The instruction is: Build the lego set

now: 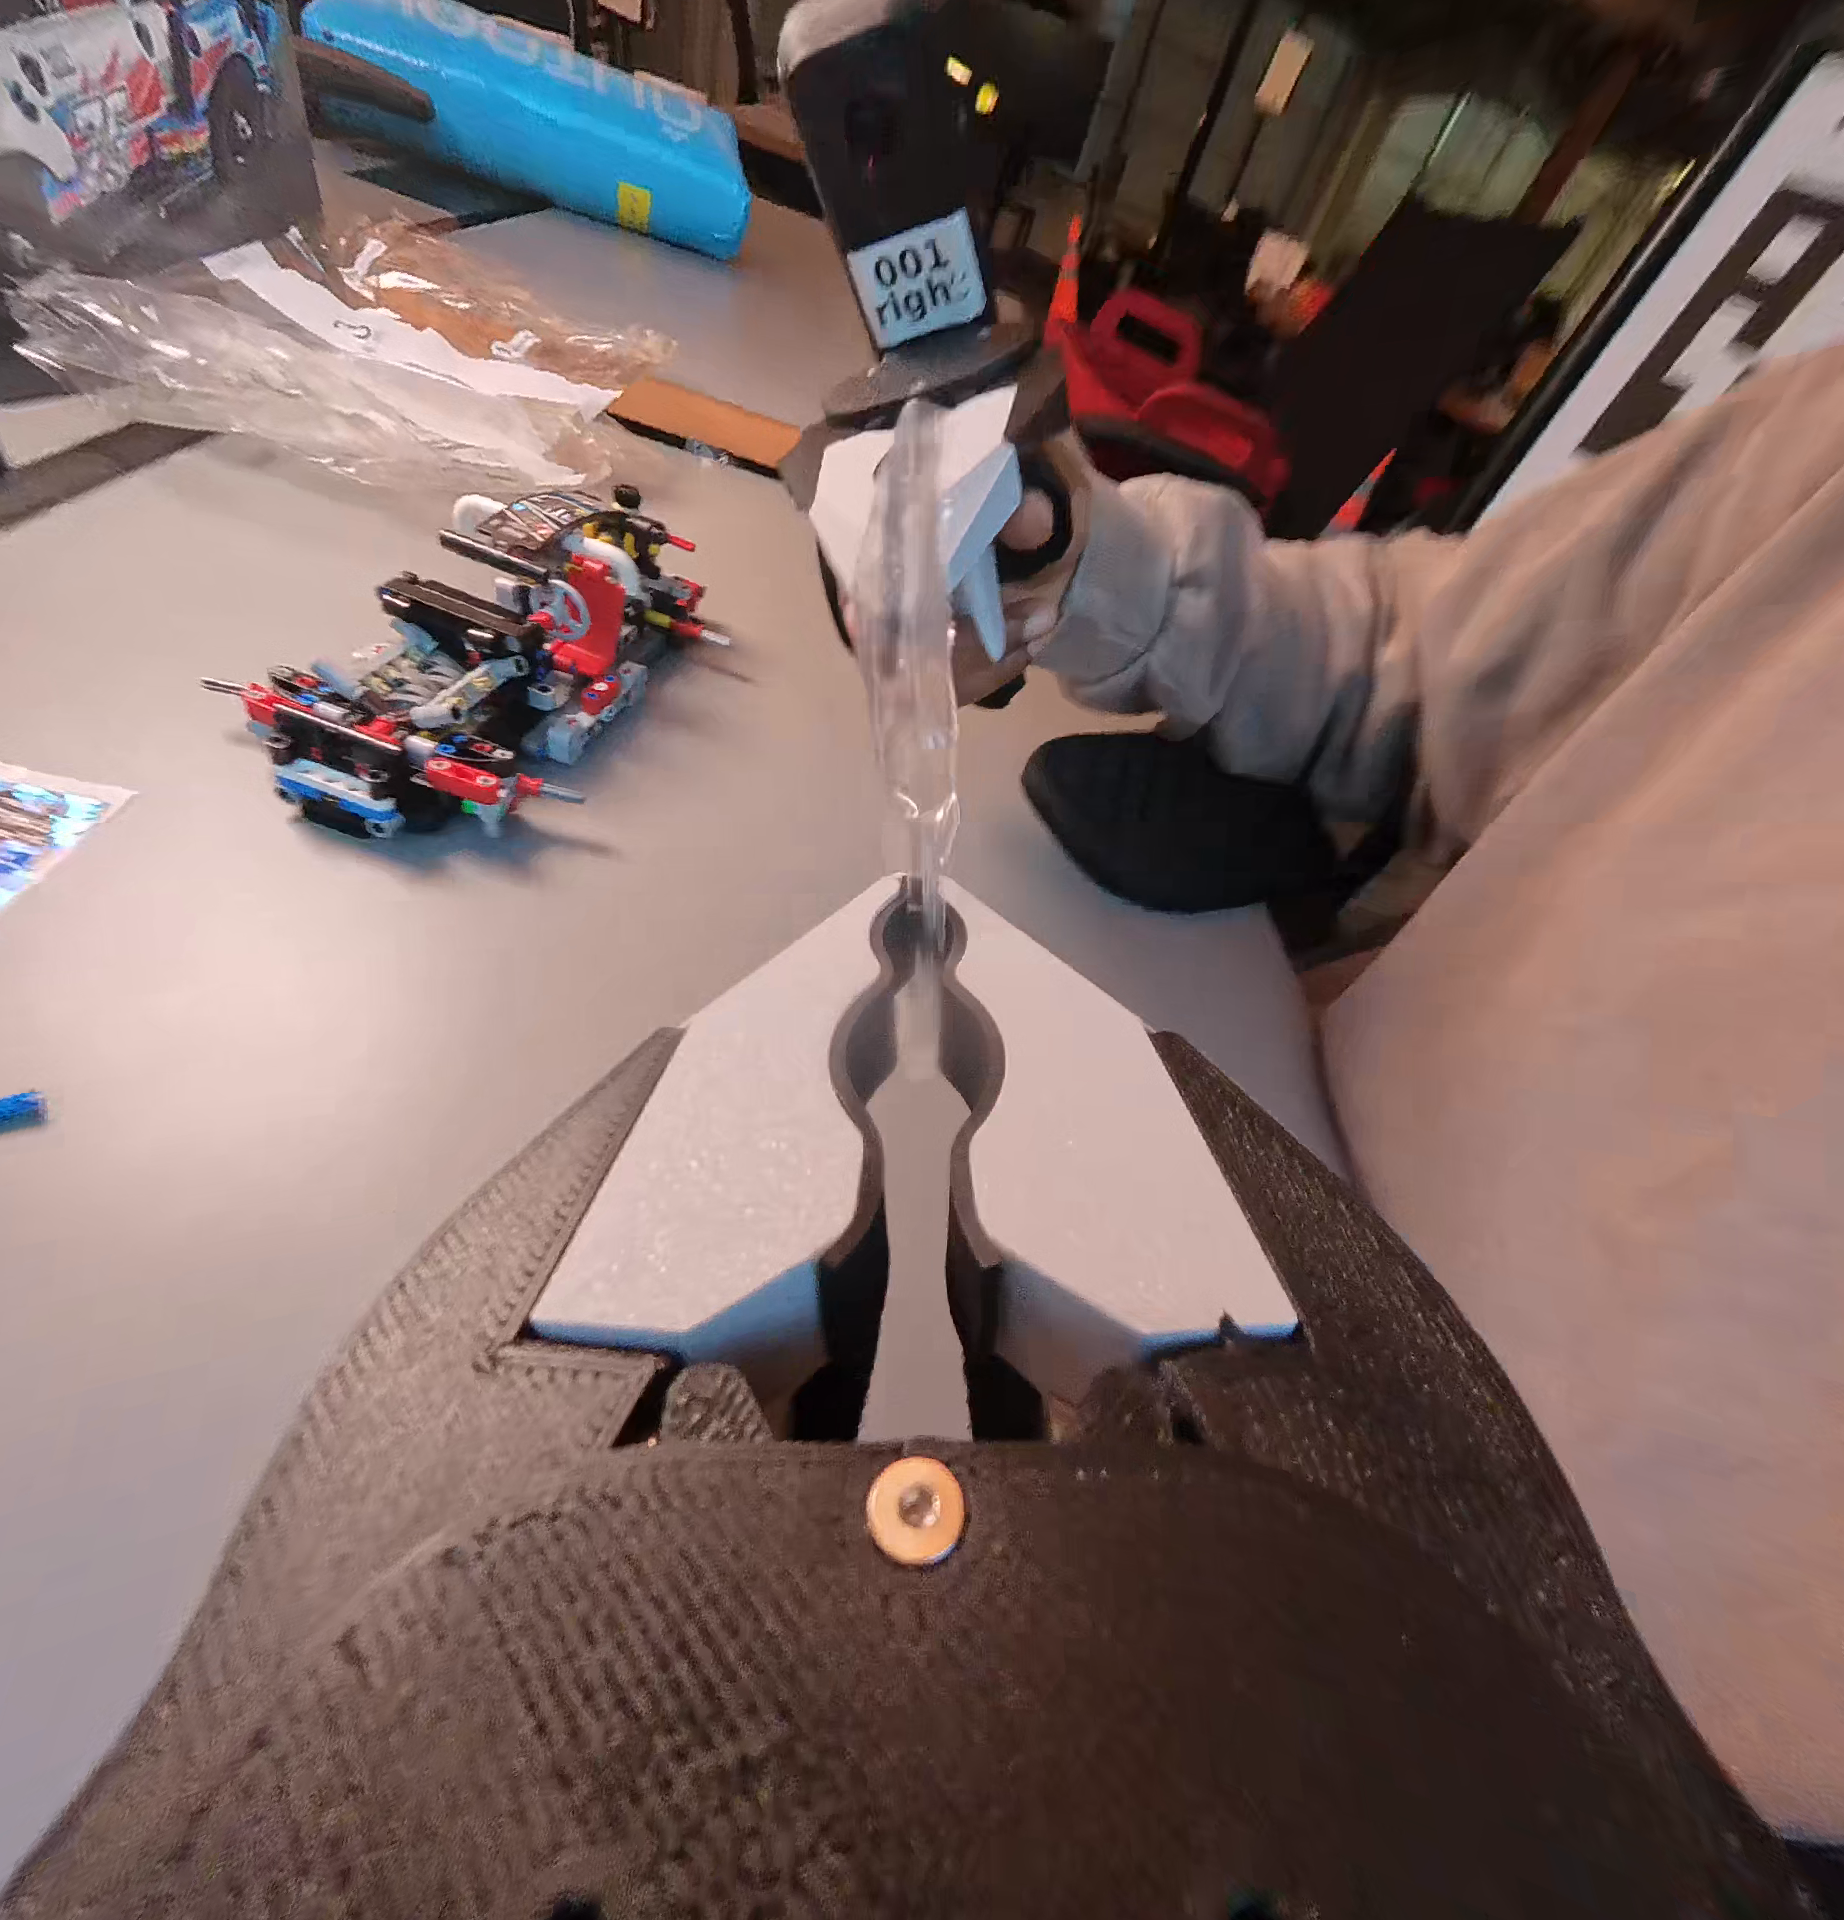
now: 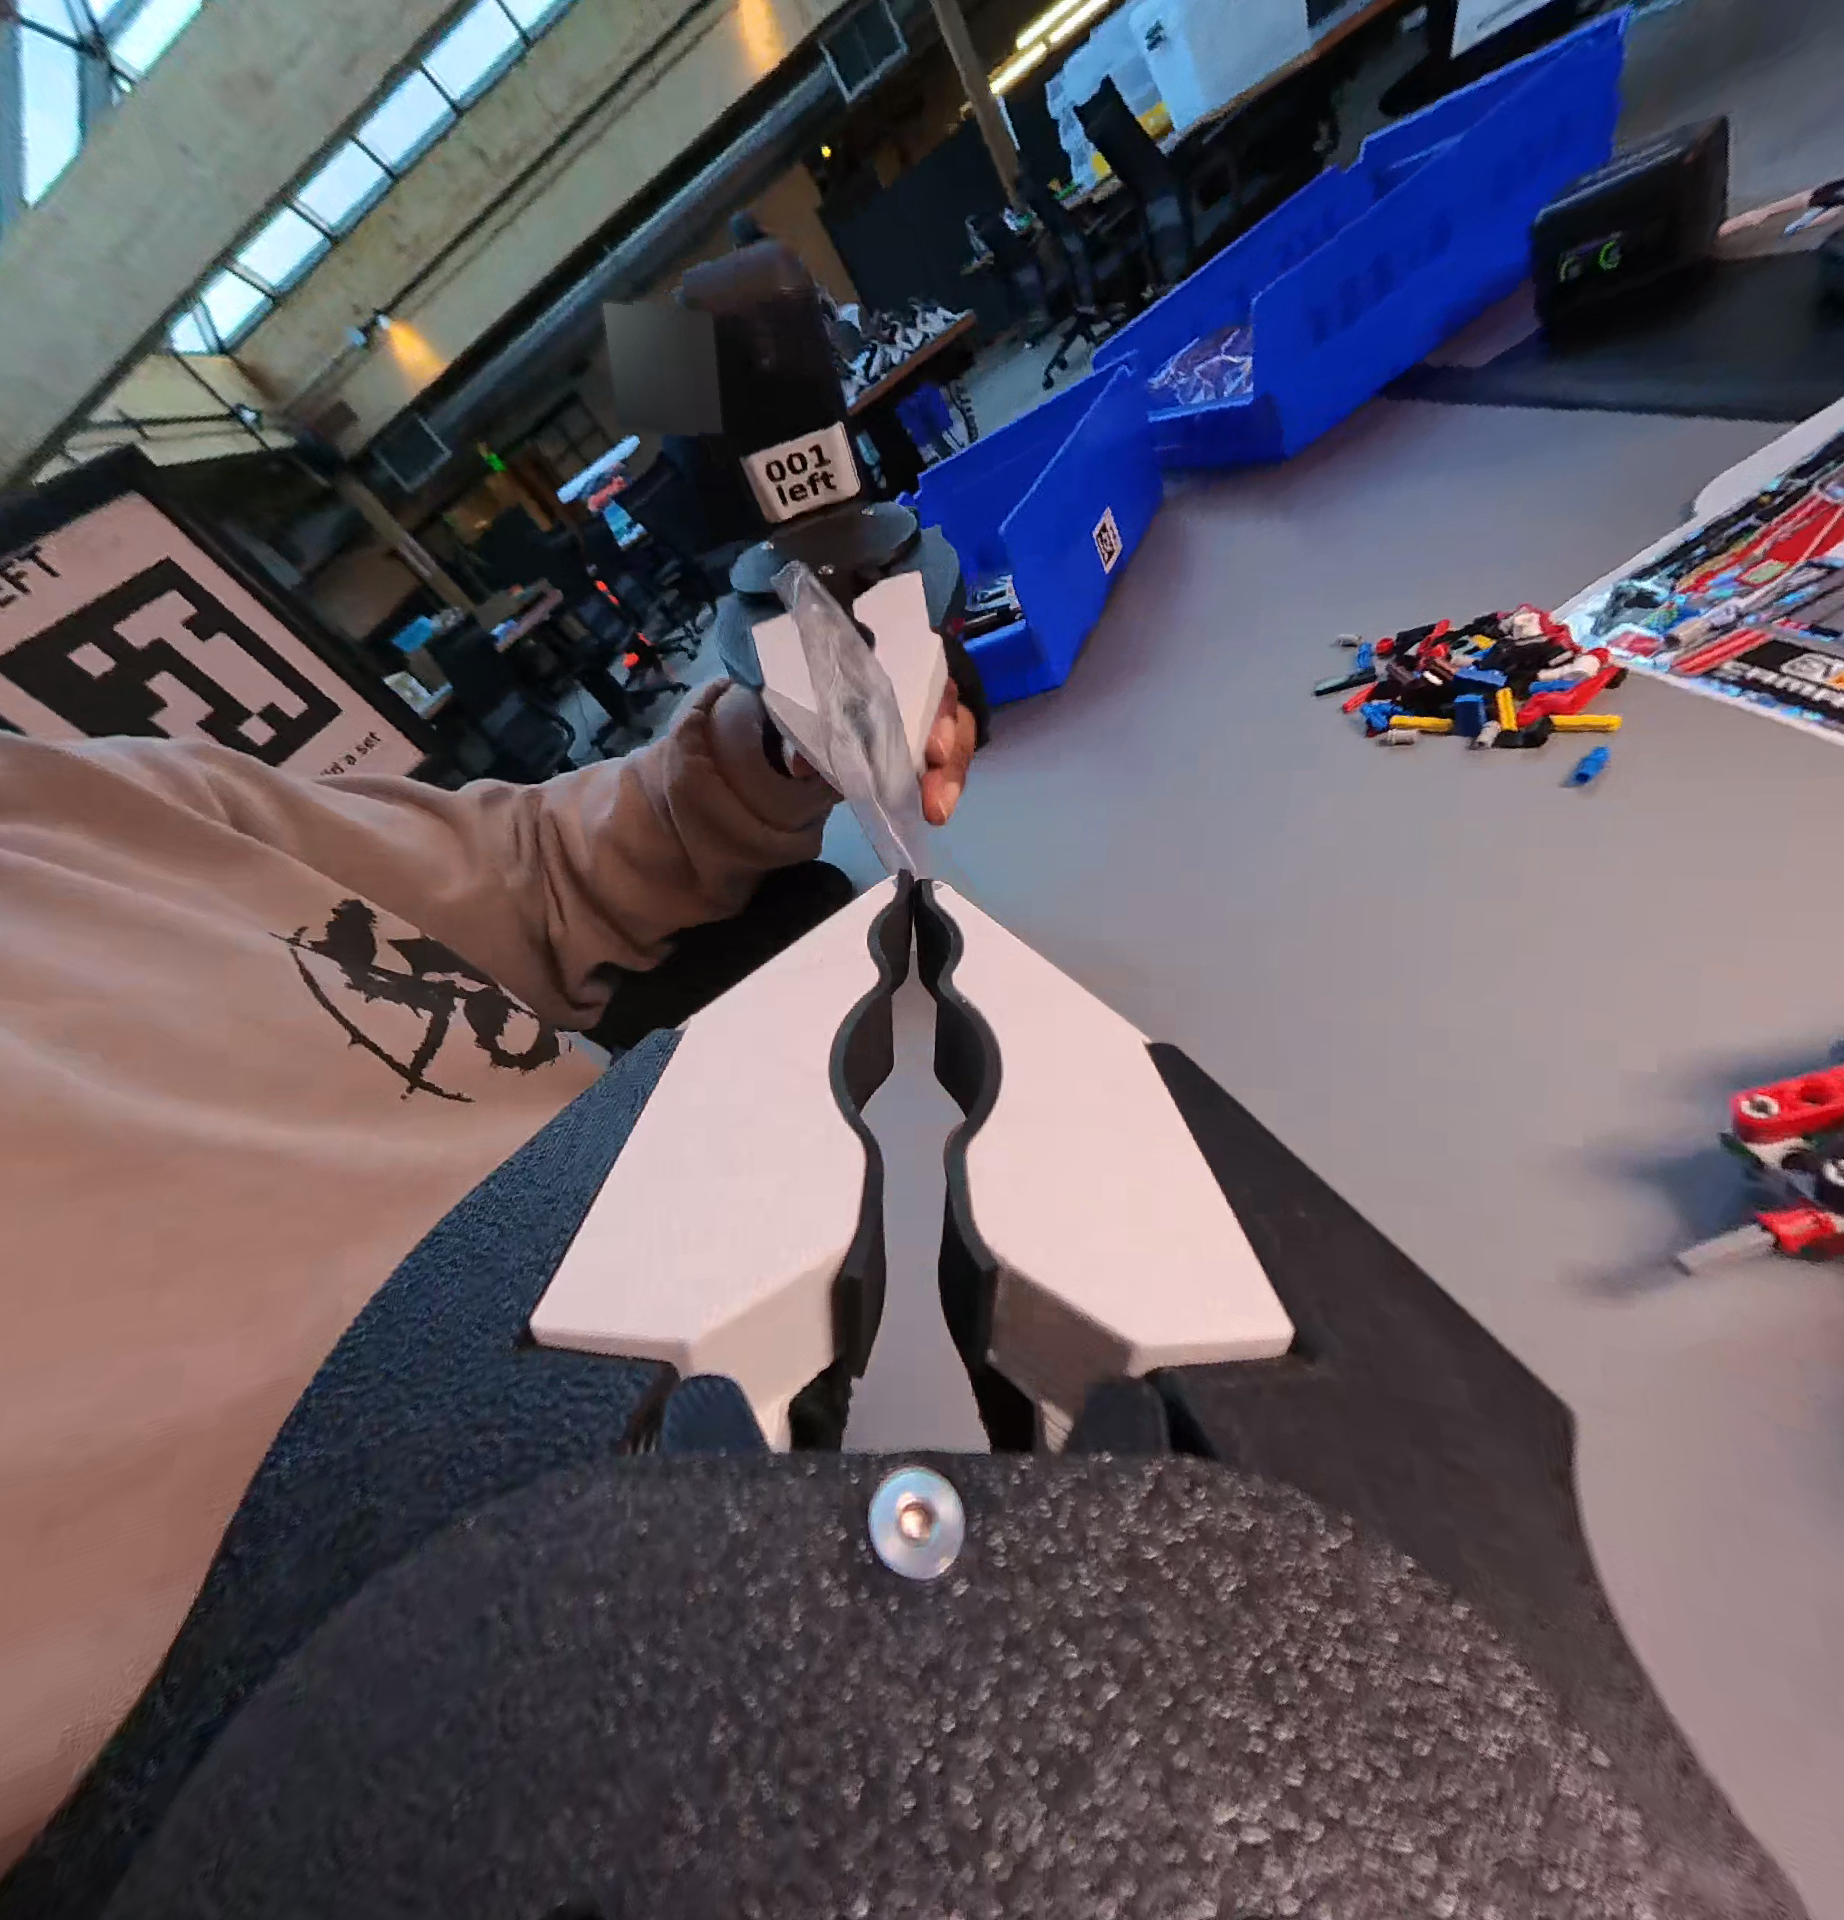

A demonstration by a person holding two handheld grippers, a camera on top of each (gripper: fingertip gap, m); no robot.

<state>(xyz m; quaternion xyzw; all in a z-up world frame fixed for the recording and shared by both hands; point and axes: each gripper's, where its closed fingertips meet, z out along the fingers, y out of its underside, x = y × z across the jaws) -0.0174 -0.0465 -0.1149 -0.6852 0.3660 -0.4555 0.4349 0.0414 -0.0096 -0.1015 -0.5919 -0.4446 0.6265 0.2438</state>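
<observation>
A clear plastic bag (image 1: 910, 644) is stretched taut between my two grippers, above the grey table (image 1: 274, 1039). My left gripper (image 1: 918, 902) is shut on one end of the bag. My right gripper (image 2: 916, 891) is shut on the other end (image 2: 858, 717). Each gripper faces the other: the right one (image 1: 923, 499) shows in the left wrist view, the left one (image 2: 845, 665) in the right wrist view. A half-built lego car (image 1: 461, 675) stands on the table to the left. A pile of loose lego pieces (image 2: 1479, 675) lies farther off.
Empty clear wrappers (image 1: 274, 353) and the set's box (image 1: 97, 104) lie at the back left. A sticker sheet (image 1: 14, 831) and a blue piece (image 1: 4, 1112) lie at the left edge. Blue bins (image 2: 1261, 364) and a booklet (image 2: 1780, 582) stand beyond the pile. The person's sleeve (image 1: 1520, 675) is close on the right. Left tips to right tips: about 8 cm. It is some 20 cm from my right tips to the half-built lego car (image 1: 461, 675).
</observation>
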